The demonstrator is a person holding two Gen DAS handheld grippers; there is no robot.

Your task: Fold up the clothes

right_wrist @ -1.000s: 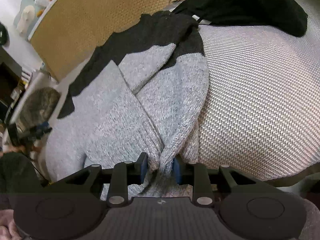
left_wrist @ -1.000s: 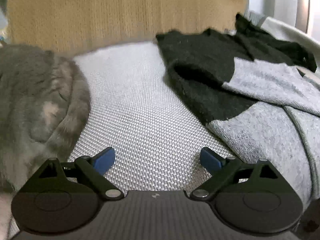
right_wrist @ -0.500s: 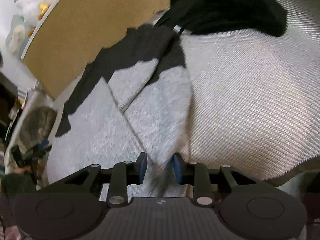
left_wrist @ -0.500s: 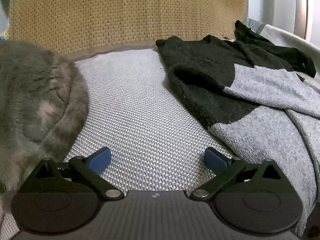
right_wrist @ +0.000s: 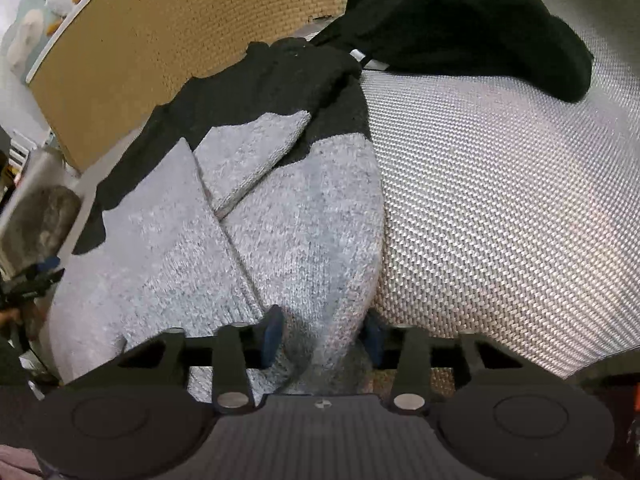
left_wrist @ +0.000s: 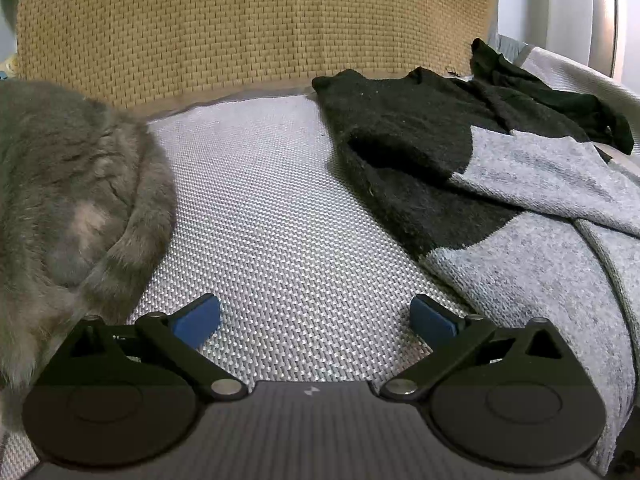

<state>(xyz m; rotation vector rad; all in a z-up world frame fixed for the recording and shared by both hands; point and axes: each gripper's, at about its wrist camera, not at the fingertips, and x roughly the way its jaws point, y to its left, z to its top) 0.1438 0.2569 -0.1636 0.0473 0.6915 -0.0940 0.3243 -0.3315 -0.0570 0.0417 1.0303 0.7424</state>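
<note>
**Soft knit sweater gathered at its near hem**

The grey-and-black sweater [right_wrist: 304,224] lies on the woven mattress [right_wrist: 500,200], its black top at the far end by the wicker headboard [left_wrist: 256,28]. It looks thick, soft and floppy, likely to sag and stretch when lifted, so the hem and shoulders seem the best holds. The right hand-held gripper [right_wrist: 320,332] is closing on a bunched fold of the grey hem, with the fabric between its jaws. The left hand-held gripper [left_wrist: 316,320] hangs wide open and empty over bare mattress. A cat [left_wrist: 72,208] lies just left of it, limiting room there; another black garment [right_wrist: 472,28] crowds the far right. Open mattress lies right of the sweater.
</note>
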